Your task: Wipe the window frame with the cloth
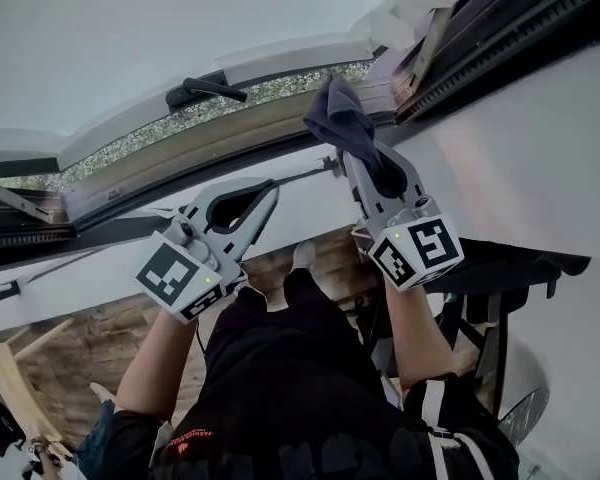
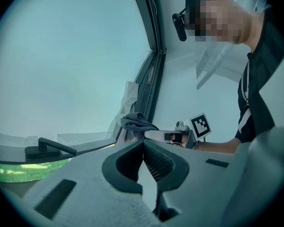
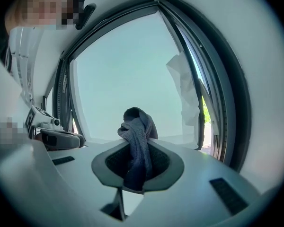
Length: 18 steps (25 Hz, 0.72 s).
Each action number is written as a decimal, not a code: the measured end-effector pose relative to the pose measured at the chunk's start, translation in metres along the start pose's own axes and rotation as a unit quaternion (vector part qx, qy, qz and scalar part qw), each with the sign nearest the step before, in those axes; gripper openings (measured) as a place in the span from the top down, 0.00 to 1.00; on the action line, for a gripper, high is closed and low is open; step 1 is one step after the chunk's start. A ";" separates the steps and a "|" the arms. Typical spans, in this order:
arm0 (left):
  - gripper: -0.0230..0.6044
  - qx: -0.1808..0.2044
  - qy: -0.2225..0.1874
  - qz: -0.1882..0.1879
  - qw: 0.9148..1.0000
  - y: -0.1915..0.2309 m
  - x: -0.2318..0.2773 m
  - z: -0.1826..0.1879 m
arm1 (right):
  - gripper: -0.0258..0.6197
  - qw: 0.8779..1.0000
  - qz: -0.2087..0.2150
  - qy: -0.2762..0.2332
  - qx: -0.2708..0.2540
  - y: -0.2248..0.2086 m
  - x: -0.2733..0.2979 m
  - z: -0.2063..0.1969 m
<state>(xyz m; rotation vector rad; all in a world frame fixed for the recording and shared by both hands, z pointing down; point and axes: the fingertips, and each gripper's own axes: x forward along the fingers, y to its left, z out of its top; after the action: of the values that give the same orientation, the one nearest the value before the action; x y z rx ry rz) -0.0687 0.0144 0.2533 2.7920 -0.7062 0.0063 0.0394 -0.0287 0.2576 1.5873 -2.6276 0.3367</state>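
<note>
You face the big grey-and-beige window frame (image 1: 220, 140), its lower rail running long across the head view from low left to high right, where it ends in a corner against the dark side upright. Your right gripper (image 1: 372, 168) is the nearer hand to that rail: its jaws are clamped on the dark blue-grey knitted cloth (image 1: 345, 118), which bunches out past the tips and lies at the rail just short of the corner; whether it presses on the surface cannot be told. The open run for a wipe looks to lie leftward along the rail, under the black lever handle (image 1: 205, 90). Your left gripper (image 1: 265, 196) hangs below the rail, jaws closed together on nothing, apart from the cloth.
</note>
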 end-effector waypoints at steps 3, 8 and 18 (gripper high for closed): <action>0.93 0.002 -0.004 0.001 1.000 -0.001 -0.008 0.005 | 0.89 1.000 0.003 -0.004 -0.006 0.009 0.000 0.008; 0.93 0.007 -0.006 0.000 1.000 -0.005 -0.022 0.009 | 0.89 1.000 0.011 -0.013 -0.017 0.025 0.001 0.022; 0.93 0.023 -0.027 0.017 0.999 -0.001 -0.064 0.033 | 0.89 0.998 0.032 -0.043 -0.036 0.072 0.004 0.058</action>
<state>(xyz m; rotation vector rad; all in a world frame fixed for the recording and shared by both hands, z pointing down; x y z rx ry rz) -0.1266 0.0368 0.2172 2.8332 -0.7747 -0.0471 -0.0215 -0.0123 0.1908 1.5323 -2.7240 0.1773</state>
